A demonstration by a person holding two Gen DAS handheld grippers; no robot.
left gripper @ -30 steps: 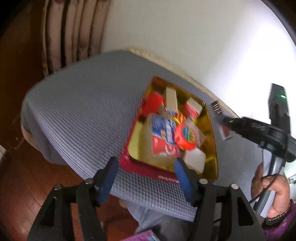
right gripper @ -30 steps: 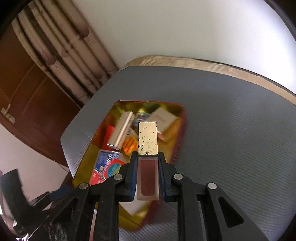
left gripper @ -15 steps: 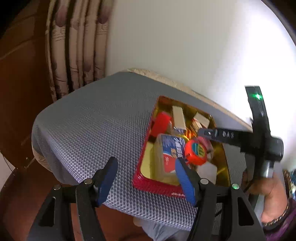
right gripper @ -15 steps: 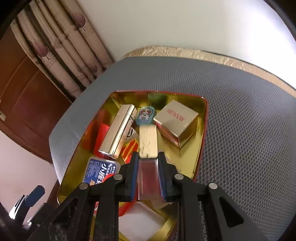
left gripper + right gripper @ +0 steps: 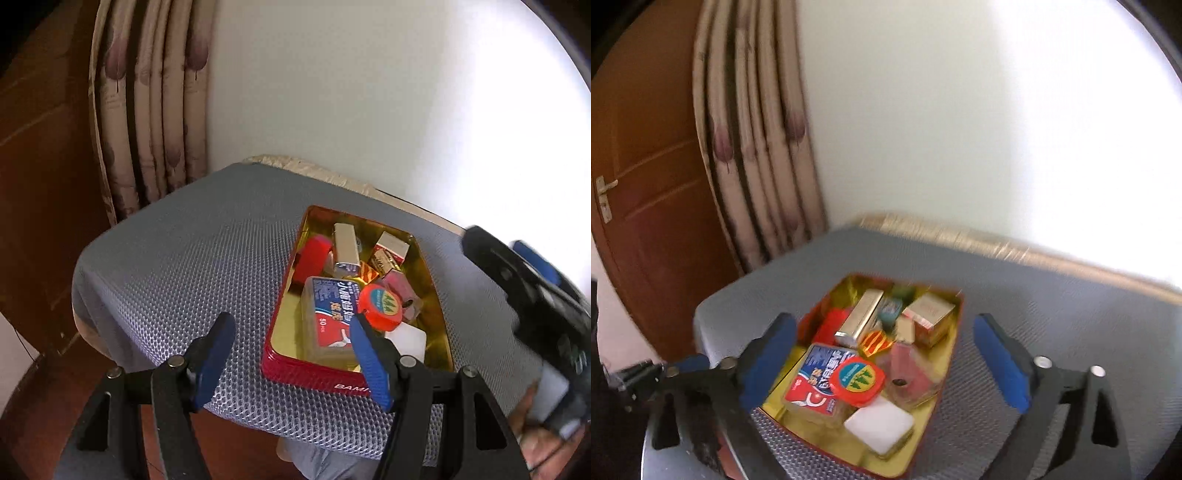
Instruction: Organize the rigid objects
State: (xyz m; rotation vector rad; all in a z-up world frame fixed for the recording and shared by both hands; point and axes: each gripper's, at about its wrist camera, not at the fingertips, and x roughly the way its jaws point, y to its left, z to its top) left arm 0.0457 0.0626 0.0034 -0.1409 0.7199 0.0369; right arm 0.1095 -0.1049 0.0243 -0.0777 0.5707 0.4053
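Observation:
A red tin (image 5: 960, 300) with a gold inside sits on the grey mesh table (image 5: 1052, 325). It holds a lip gloss tube with a gold cap (image 5: 908, 363), a silver bar (image 5: 860, 319), a small box (image 5: 932, 314), a round red lid (image 5: 857, 376), a blue-and-red clear box (image 5: 812, 380) and a white square (image 5: 879, 424). My right gripper (image 5: 884, 363) hovers over the tin, its jaws opening wide and gripping nothing. My left gripper (image 5: 293, 360) stands open before the tin's (image 5: 314, 376) near edge, nothing between its fingers. The right gripper (image 5: 535, 291) shows there at the right.
A striped curtain (image 5: 757, 147) and a brown door (image 5: 646, 184) stand left of the table, a white wall behind it. A person's hand (image 5: 535, 439) holds the right gripper's handle. Grey mesh (image 5: 184, 266) stretches left of the tin.
The right gripper let go of the lip gloss tube, which now lies in the tin. Its jaws spread wide and it drew back and up. The left gripper barely shifted.

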